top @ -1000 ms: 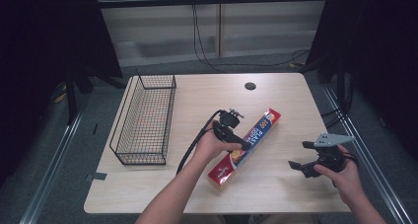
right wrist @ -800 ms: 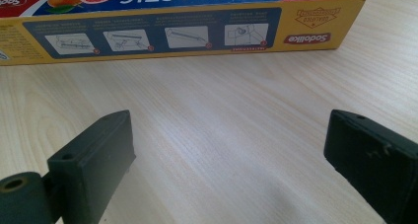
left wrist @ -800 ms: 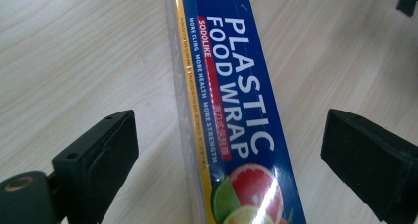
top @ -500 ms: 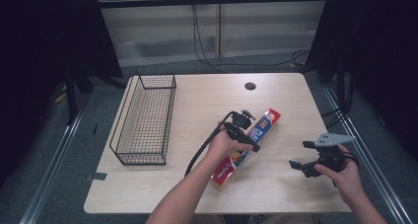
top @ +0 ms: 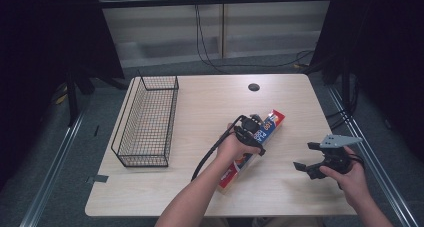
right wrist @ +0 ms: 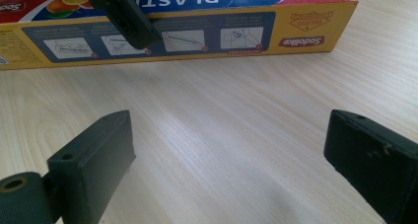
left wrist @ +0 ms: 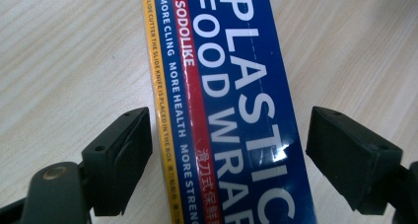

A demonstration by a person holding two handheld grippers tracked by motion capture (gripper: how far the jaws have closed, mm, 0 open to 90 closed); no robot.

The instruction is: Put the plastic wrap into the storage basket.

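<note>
Left hand-held gripper [left wrist: 226,150] straddled the food wrap box [top: 252,147], mid-tabletop toward the right edge; jaws had just been closing, not yet pressing. Lift remained. Right hand-held gripper [right wrist: 231,169] idle, released.

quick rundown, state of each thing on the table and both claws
long blue, red and yellow plastic food wrap box: closed, lying flat on the table
black wire basket: upright, empty
left claw: jaws just closing around the box, gaps remain on both sides
right claw: open, nothing between the jaws
</note>
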